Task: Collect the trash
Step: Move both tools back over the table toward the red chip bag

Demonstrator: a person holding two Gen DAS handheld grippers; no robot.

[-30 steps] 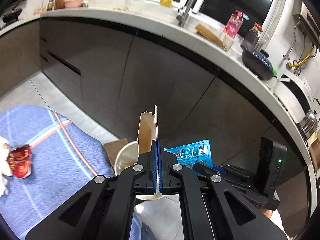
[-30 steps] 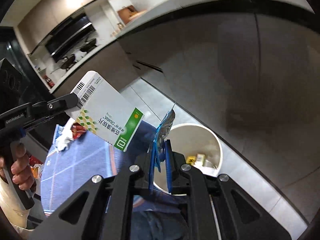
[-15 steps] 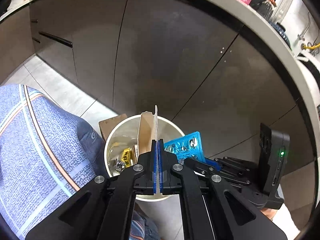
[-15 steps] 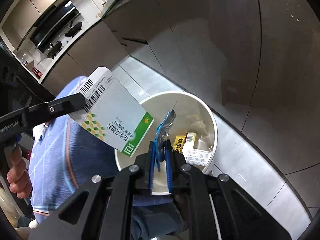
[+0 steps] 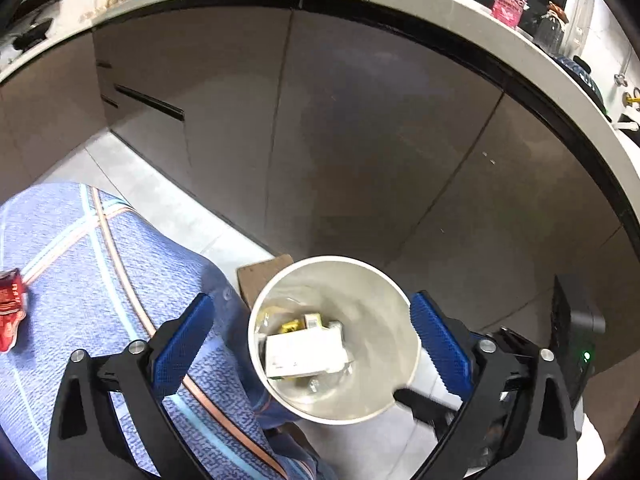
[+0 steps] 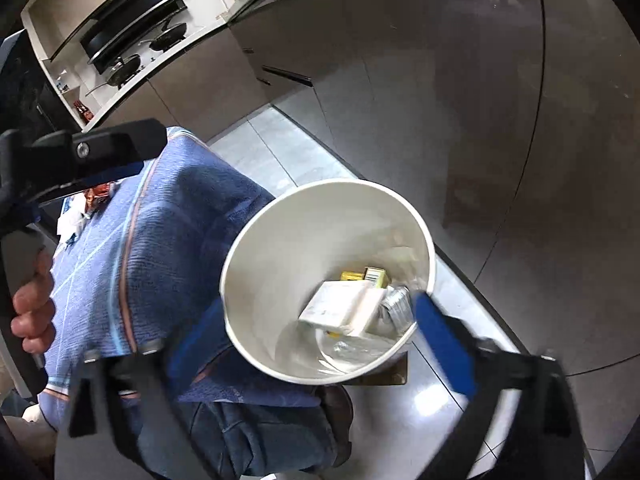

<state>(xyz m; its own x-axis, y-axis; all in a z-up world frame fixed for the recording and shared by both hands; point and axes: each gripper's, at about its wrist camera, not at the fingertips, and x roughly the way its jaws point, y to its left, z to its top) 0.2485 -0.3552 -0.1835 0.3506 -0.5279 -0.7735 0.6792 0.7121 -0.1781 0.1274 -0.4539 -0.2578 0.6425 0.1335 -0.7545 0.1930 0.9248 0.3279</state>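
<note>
Left gripper (image 5: 310, 332) and right gripper (image 6: 320, 338) are opening, nothing between them, above the white bin (image 6: 256, 248); the release step is judged done, remaining litter to be fetched next.

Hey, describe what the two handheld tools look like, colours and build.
Both are black. The left tool has angular linkage arms with silver pivot bolts and flat fingers faced with ridged blue pads. The right tool, blurred in its own view, has the same blue pads, and a boxy black body with a green light.
</note>
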